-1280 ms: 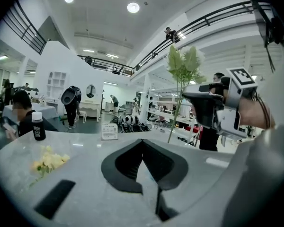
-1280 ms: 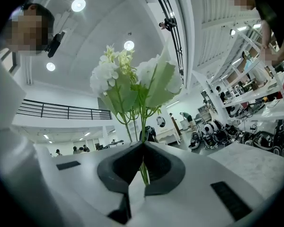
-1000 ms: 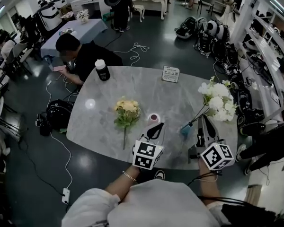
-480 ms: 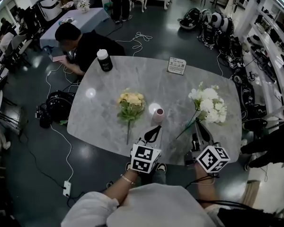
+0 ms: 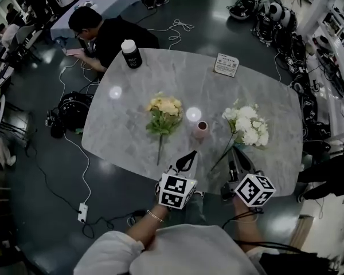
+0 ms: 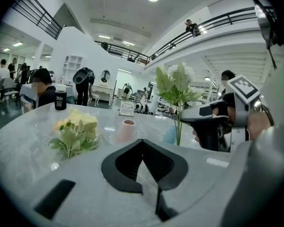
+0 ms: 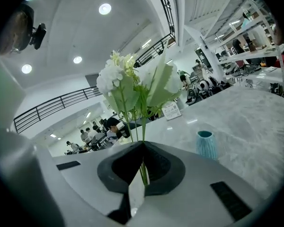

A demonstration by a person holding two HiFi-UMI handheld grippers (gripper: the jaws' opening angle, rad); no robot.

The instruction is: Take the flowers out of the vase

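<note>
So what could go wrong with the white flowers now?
The right gripper pinches the white flowers only by their thin stems, low down, so the heavy heads might tip or slide out. The small blue vase stands close beside that gripper. A swing while putting the flowers down could knock it over.

White flowers [image 5: 246,125] out of teal vase [image 7: 206,144]

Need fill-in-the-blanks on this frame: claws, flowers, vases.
1. The right claw grips the white flowers by their ___.
2. In the head view, the yellow flowers lie on the table, ___ of the pink vase.
3. The left claw, shut, holds ___.
Missing: stems; left; nothing.
</note>
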